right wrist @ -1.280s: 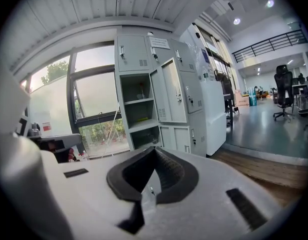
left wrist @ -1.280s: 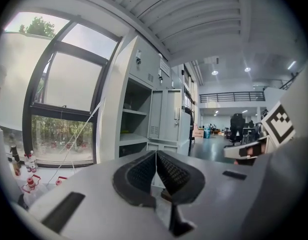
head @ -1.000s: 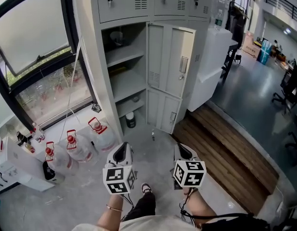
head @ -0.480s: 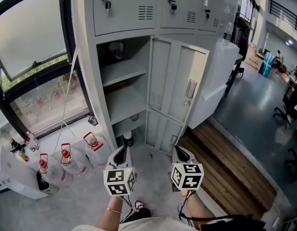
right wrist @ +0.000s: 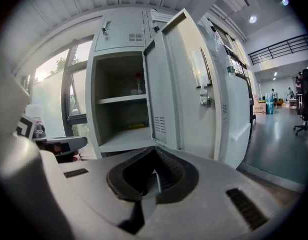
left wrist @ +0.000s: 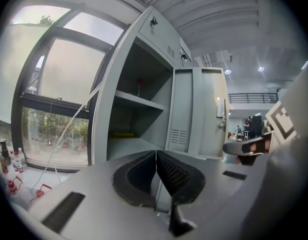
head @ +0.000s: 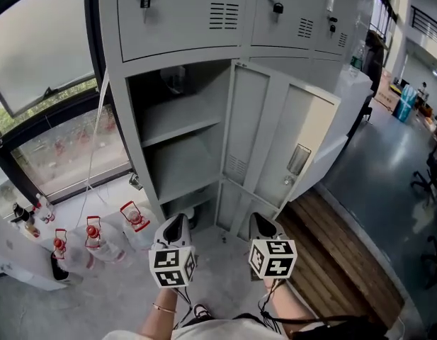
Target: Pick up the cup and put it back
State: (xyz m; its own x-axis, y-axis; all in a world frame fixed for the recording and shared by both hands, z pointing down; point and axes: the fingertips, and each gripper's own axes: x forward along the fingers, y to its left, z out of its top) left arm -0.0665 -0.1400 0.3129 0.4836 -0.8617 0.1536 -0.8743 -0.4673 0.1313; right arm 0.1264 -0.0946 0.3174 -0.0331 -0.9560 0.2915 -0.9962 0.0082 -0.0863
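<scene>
The cup (head: 174,78) is a clear glass on the top shelf of the open grey locker (head: 177,122), far back in shadow. It also shows in the left gripper view as a small shape with a red mark (left wrist: 139,87), and in the right gripper view as the cup (right wrist: 137,86). My left gripper (head: 177,224) and right gripper (head: 263,224) are held side by side low in front of the locker, well short of the shelf. The left gripper (left wrist: 156,154) is shut and empty. The right gripper (right wrist: 154,152) is shut and empty too.
The locker door (head: 294,154) stands open to the right of the shelves. A yellow item (right wrist: 136,126) lies on the middle shelf. Water jugs with red caps (head: 94,238) stand on the floor at left, under a window (head: 41,62). A wooden platform (head: 345,261) runs along the right.
Both grippers have moved forward toward the locker, which now looks larger and nearer. Both have stayed shut and empty.
</scene>
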